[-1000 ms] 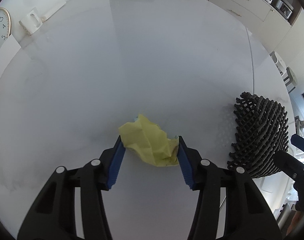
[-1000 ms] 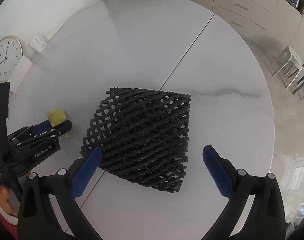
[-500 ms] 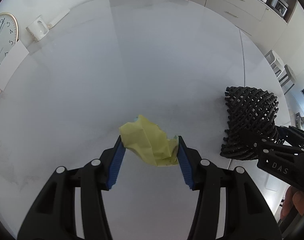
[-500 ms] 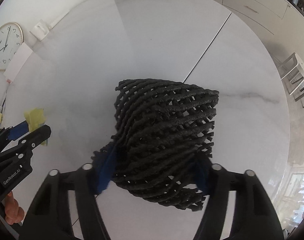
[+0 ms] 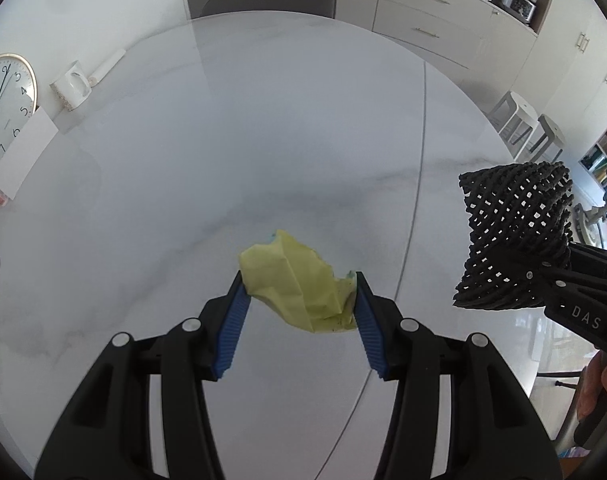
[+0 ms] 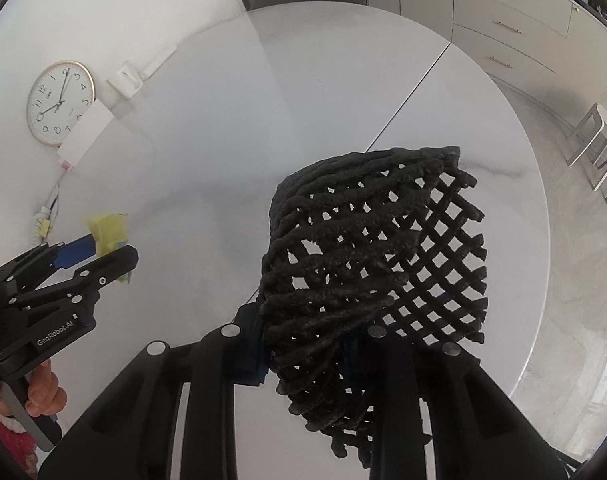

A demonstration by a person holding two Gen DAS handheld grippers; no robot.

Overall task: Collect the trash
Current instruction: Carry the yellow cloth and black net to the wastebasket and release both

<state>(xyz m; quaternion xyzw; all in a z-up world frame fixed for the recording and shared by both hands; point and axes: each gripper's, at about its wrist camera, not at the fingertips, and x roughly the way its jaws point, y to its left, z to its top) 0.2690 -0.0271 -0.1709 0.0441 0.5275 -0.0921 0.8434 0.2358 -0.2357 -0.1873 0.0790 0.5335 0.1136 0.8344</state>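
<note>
Left wrist: left gripper jaws clamp yellow paper (crumpled) over table; at 3 o'clock, right gripper nearly closed on black mesh.

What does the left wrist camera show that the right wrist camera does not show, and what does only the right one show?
Only the left wrist view shows the white mug and how both blue pads of the left gripper press the yellow crumpled paper. Only the right wrist view shows the black foam net up close, squeezed in the right gripper. Both views show the paper, the net, the clock and the round white table.
</note>
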